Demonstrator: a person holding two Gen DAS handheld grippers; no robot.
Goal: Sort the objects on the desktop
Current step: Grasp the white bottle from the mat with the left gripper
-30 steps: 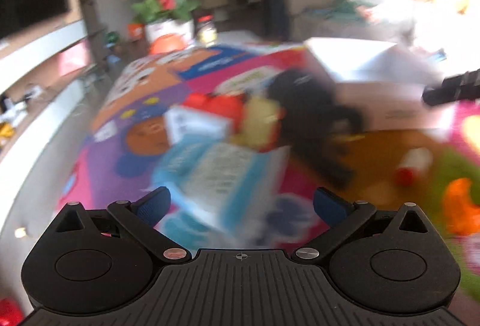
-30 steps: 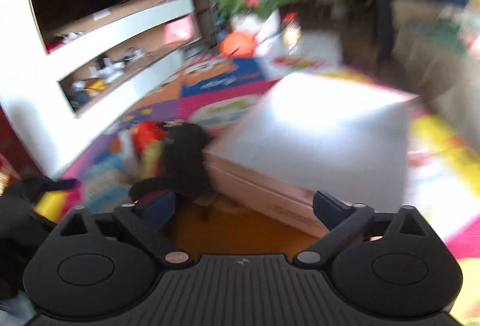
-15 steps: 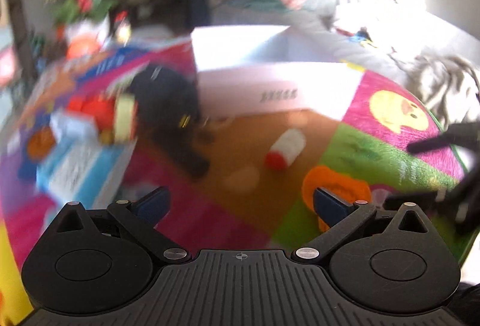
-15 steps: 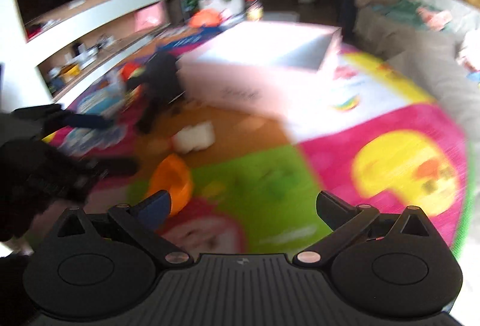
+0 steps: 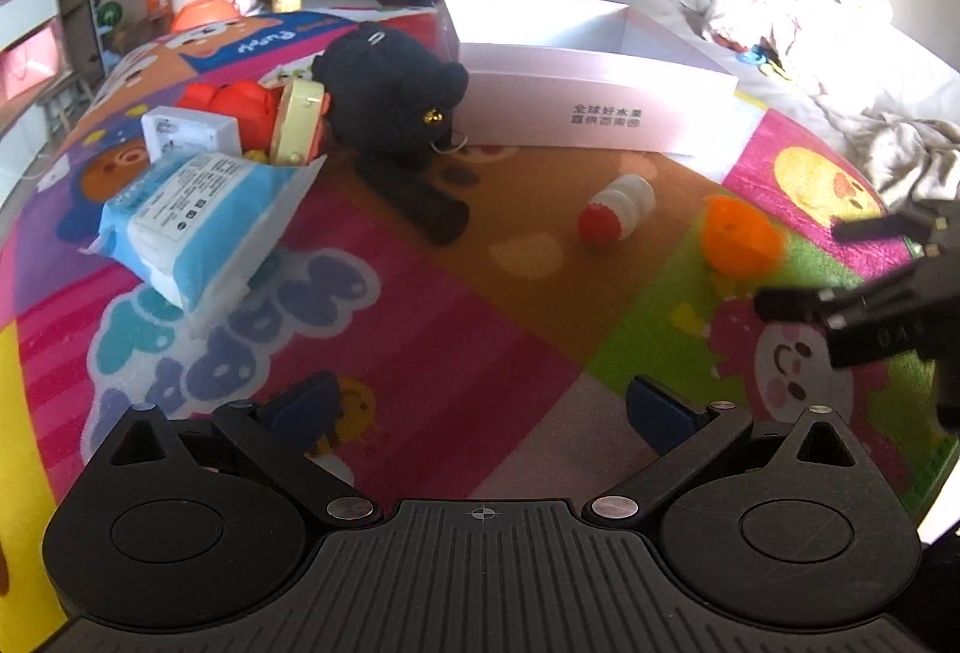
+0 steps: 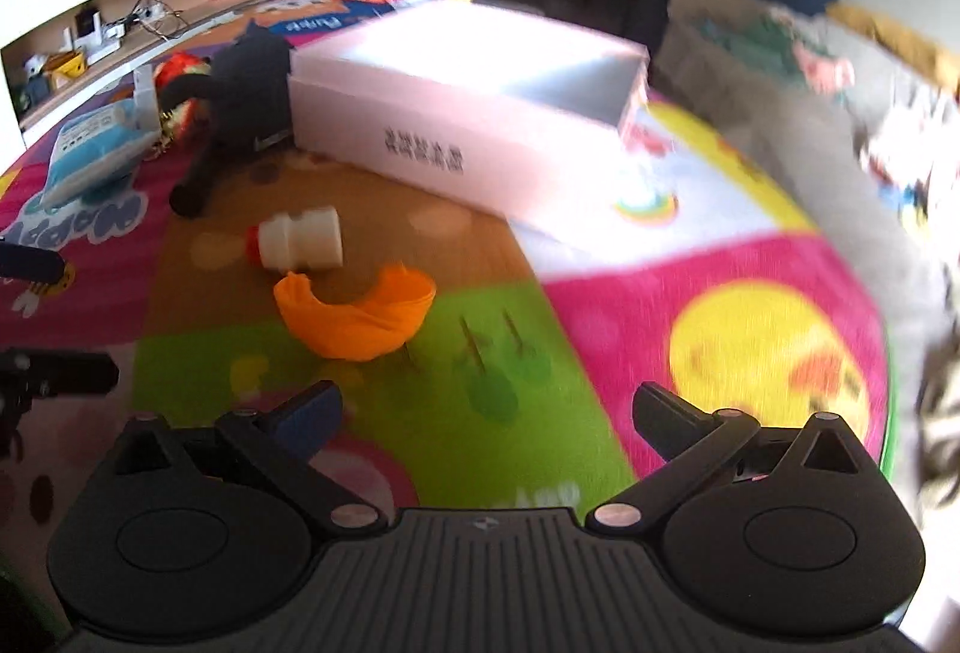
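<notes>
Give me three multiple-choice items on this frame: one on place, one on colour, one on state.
1. Where does the small white bottle lie?
A. inside the box
B. on the mat beside the orange bowl
C. on top of the blue tissue pack

2. What colour is the bottle's cap?
A. red
B. green
C. black

3. How do the left gripper and right gripper stand?
A. both open and empty
B. left shut on the bowl
C. right shut on the black plush cat

Answers:
1 B, the bottle lies on its side on the brown patch of the play mat, close to the bowl and outside the white box.
2 A, its end shows red in both views.
3 A, each pair of fingers is spread with only mat between.
</notes>
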